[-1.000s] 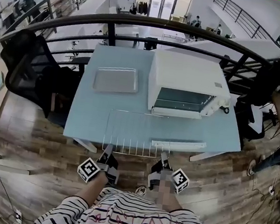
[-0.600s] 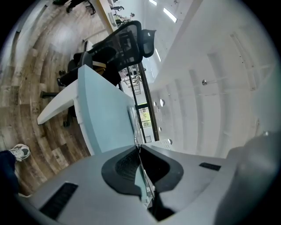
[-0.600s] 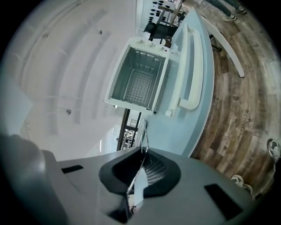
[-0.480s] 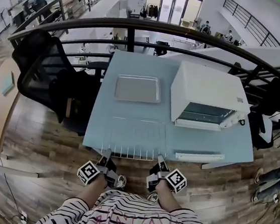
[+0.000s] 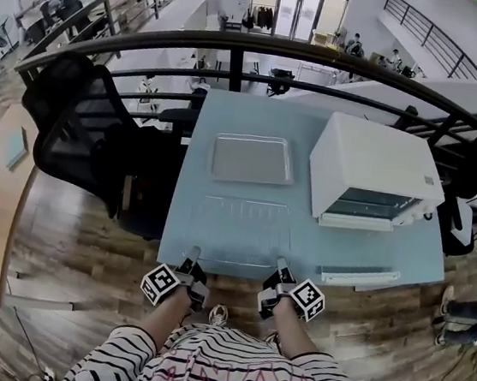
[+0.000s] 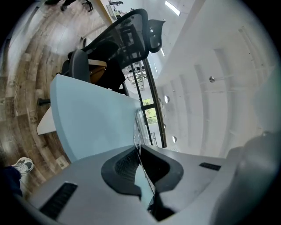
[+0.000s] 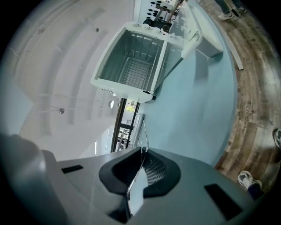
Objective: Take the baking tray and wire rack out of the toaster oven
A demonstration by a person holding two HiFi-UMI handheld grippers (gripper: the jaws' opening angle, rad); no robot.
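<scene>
While the left gripper [image 5: 190, 264] and right gripper [image 5: 281, 273] are pinching the near edge of the thin silver wire rack [image 5: 247, 229] over the pale blue table [image 5: 335, 249], lowering both ends evenly is looking safest.

Pale blue bench [image 5: 194, 190]; white toaster oven [image 5: 371, 163]; dull silver baking tray [image 5: 252, 158]; thin silvery wire rack [image 5: 242, 229]. Black chair [image 5: 82, 132], brown wood-grain floor [image 5: 68, 246], dark-striped white shirt [image 5: 216, 377]. Black-and-white square markers pattern the left gripper [image 5: 193, 254] and right gripper [image 5: 281, 265].

The left gripper [image 6: 138, 148] pinches the wire rack [image 6: 137, 129] edge-on over the pale blue table [image 6: 88, 118]
</scene>
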